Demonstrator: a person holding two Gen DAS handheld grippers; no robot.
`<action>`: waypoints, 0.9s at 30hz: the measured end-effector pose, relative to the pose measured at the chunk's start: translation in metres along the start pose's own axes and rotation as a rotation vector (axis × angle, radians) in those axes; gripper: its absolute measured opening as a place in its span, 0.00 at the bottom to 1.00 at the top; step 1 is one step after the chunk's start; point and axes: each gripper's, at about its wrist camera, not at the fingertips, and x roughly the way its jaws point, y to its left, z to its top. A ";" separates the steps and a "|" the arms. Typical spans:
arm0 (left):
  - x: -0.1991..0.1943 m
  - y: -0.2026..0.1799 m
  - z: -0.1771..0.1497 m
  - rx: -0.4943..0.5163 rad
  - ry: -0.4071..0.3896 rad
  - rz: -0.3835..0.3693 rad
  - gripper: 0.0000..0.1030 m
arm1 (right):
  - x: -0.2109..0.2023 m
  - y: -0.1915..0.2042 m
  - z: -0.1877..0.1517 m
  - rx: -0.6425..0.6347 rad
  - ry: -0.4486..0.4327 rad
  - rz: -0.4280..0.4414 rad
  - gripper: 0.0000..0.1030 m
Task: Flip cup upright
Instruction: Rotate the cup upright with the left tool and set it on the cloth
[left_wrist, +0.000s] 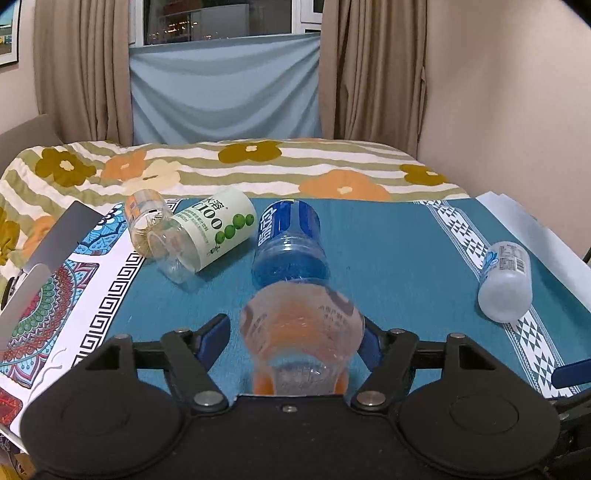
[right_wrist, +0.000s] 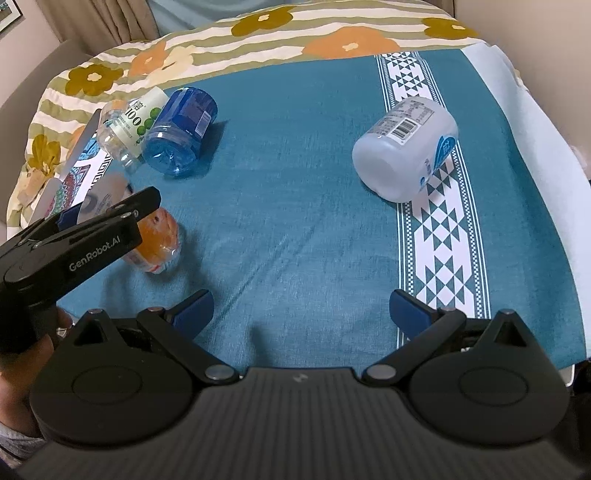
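A clear cup with an orange label (left_wrist: 301, 332) sits tilted between my left gripper's (left_wrist: 295, 332) blue pads, and the gripper is shut on it. In the right wrist view the same cup (right_wrist: 159, 240) leans with its ridged end on the teal cloth (right_wrist: 295, 184), its other end up between the left gripper's (right_wrist: 110, 206) fingers. My right gripper (right_wrist: 301, 310) hangs open over bare cloth, holding nothing. A white cup (right_wrist: 406, 147) lies on its side ahead of it, on the patterned stripe.
A blue cup (left_wrist: 291, 243), a green-labelled cup (left_wrist: 218, 229) and a small clear cup (left_wrist: 147, 221) lie on their sides together at the far left. The white cup (left_wrist: 506, 280) lies at the right. A grey card (left_wrist: 62, 236) stands at the left edge. A flowered blanket (left_wrist: 258, 166) lies behind.
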 end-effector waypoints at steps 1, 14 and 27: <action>0.000 0.000 0.001 0.002 0.001 -0.001 0.73 | -0.001 0.000 0.000 0.002 -0.002 0.000 1.00; -0.020 0.000 0.015 0.036 -0.017 -0.045 0.97 | -0.018 0.005 0.000 0.015 -0.030 -0.020 1.00; -0.095 0.053 0.068 -0.063 0.139 -0.031 1.00 | -0.088 0.037 0.018 -0.029 -0.135 -0.116 1.00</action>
